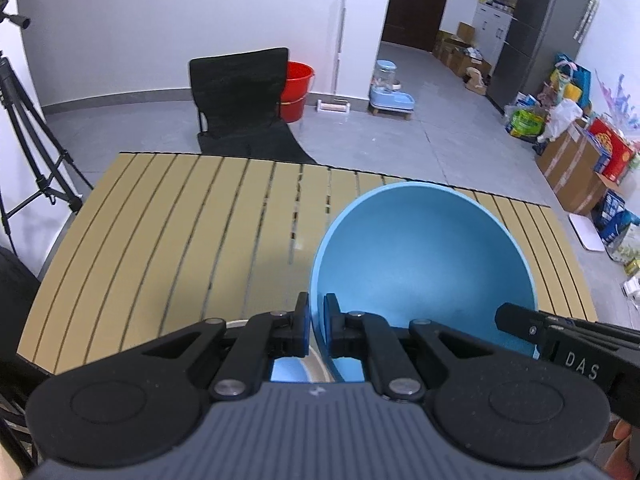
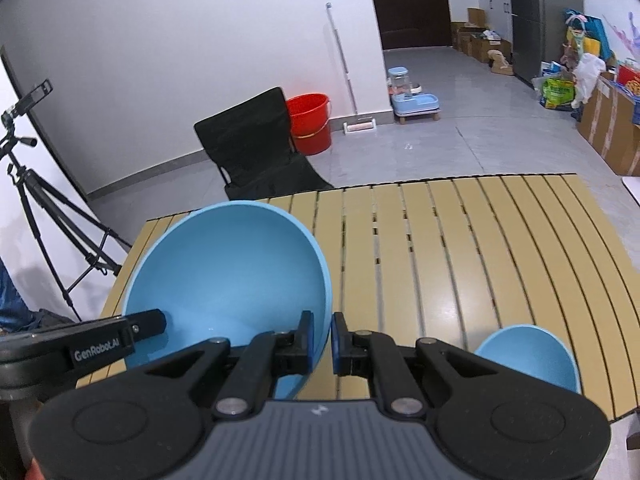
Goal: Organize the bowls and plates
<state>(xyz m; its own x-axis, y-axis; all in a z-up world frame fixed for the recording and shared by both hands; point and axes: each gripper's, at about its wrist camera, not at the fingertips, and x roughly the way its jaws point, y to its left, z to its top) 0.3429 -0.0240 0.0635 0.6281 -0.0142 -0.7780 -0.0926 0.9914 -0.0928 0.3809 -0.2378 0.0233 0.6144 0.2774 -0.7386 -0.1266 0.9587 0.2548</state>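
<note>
While both grippers hold it together, the large blue bowl [image 1: 424,264] hangs tilted above the slatted table [image 1: 180,220], with its hollow side turned toward the cameras. The left gripper [image 1: 317,312] is closed on the left part of the bowl's rim, one blue pad inside the bowl and one outside. The right gripper [image 2: 322,332] is closed on the opposite part of the rim in the same way. In the right wrist view the bowl is over the left half of the table, near its left edge. A second, smaller blue bowl [image 2: 532,356] stands on the table close to the near edge, toward the right corner, well apart from the big one. Under the left gripper I can see a small piece of something blue and a pale rim, but I cannot tell what it is. Behind the far edge of the table stands a black chair [image 1: 240,92], and a red bucket [image 1: 298,88] is just beside it on the floor.
</note>
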